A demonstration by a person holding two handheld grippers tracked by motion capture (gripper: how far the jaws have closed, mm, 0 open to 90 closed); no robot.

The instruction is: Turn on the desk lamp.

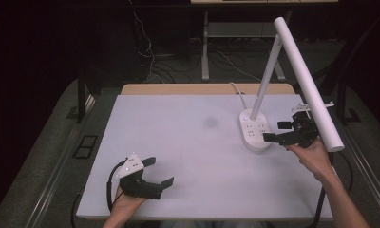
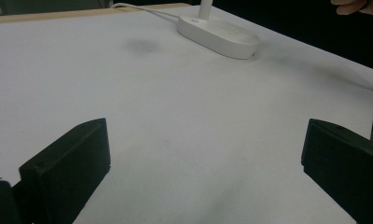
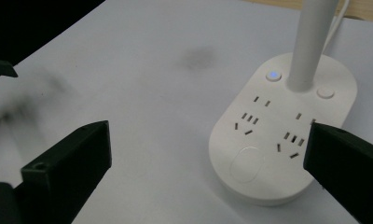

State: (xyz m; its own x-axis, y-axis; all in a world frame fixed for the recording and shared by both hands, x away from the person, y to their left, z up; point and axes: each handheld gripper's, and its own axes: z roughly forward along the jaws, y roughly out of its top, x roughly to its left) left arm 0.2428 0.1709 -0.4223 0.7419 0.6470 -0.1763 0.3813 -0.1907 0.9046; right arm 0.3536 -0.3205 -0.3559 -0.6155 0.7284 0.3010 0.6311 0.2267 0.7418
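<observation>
Black jaws of the right gripper (image 3: pixel 208 172) rose from the bottom corners of the right gripper view, spread wide and grasping nothing, with the lamp base (image 3: pixel 287 130) lying between and just beyond them. That base was a white oval slab with socket slots across its top, a small lit blue button (image 3: pixel 272 75) near its far edge, a plain round button (image 3: pixel 325 92) beside the stem, and a larger oval pad toward its near end. From it rose the white stem (image 3: pixel 310 42), running out of the top of the frame.

In the high view the lamp base (image 1: pixel 254 130) sat right of centre on the white table (image 1: pixel 188 142), the stem (image 1: pixel 268 76) leaning up to the long white lamp head (image 1: pixel 308 80) that slanted down toward the right edge of the frame. The right gripper (image 1: pixel 278 132) hovered just beside the base, its jaws apart — held in the person's right hand (image 1: pixel 314 159).

Well apart, in the lower left of that frame, the left gripper (image 1: pixel 159 172) rested low over the table with its jaws likewise released and empty; in its own view the lamp base (image 2: pixel 219 35) showed far off at upper centre
</observation>
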